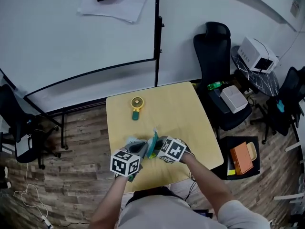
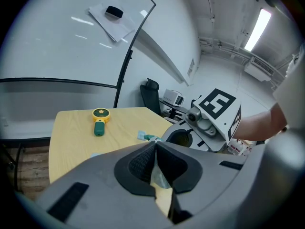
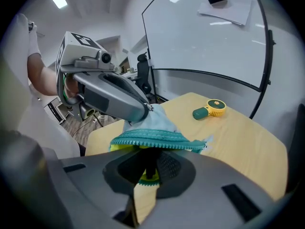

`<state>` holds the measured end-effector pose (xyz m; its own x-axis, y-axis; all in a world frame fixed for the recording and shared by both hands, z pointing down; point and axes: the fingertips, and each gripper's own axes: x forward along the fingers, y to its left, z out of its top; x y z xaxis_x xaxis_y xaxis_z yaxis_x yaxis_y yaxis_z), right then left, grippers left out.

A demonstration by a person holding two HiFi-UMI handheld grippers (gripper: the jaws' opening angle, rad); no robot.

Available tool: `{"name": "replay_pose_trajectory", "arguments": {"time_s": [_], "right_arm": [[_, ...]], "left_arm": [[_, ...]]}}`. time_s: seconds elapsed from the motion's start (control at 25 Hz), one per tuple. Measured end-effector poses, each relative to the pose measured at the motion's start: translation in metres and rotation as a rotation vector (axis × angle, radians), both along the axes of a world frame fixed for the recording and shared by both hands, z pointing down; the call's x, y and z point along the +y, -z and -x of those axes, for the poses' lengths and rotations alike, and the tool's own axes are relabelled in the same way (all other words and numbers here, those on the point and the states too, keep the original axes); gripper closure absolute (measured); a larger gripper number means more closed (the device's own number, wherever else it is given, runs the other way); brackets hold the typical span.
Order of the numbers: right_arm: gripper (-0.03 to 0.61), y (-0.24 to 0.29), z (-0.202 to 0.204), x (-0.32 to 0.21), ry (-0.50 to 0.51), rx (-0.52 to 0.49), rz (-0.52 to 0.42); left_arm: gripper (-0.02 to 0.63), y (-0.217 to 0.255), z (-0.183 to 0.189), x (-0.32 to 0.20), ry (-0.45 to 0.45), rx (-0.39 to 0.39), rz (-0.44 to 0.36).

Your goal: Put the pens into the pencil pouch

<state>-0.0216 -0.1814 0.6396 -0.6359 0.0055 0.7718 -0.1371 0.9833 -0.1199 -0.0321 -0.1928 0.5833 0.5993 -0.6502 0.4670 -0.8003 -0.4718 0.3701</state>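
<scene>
A square surface (image 1: 190,109) of pale yellow wood stands on a plank floor (image 1: 81,147). Toward its far side lies a small hand fan (image 1: 137,107), yellow head, green handle, flat on the wood and well apart from anything else. Near the front edge is a light blue pencil pouch (image 1: 151,144) with a teal zip; I cannot tell whether it touches the wood.

Far table (image 1: 190,123) half: lying bare, leaving open passage along the right side.
Fan (image 1: 137,107): lying near the far edge, left of centre (the only loose obstacle there).
Near edge: being crowded by the pencil pouch (image 3: 155,125), with the left gripper (image 2: 155,162) pinching its fabric and the right gripper (image 3: 150,170) clamping a dark pen (image 3: 151,155) at its mouth.
Right flank: an office chair (image 1: 217,56) standing close by.
Rear: a whiteboard (image 1: 71,37) standing behind.
</scene>
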Motion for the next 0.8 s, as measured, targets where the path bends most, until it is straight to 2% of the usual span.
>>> {"name": "replay_pose_trajectory", "arguments": {"time_s": [0.32, 0.48, 0.8], "right_arm": [[0.534, 0.002, 0.013, 0.004, -0.010, -0.034, -0.009], [0.432, 0.012, 0.008, 0.001, -0.047, -0.064, -0.011], [0.410, 0.052, -0.034, -0.022, -0.203, -0.150, -0.070]], "left_arm": [[0.600, 0.000, 0.018, 0.005, 0.040, -0.006, -0.003], [0.600, 0.000, 0.021, 0.002, 0.059, -0.002, -0.004], [0.600, 0.000, 0.023, -0.005, 0.067, -0.009, -0.011]]}}
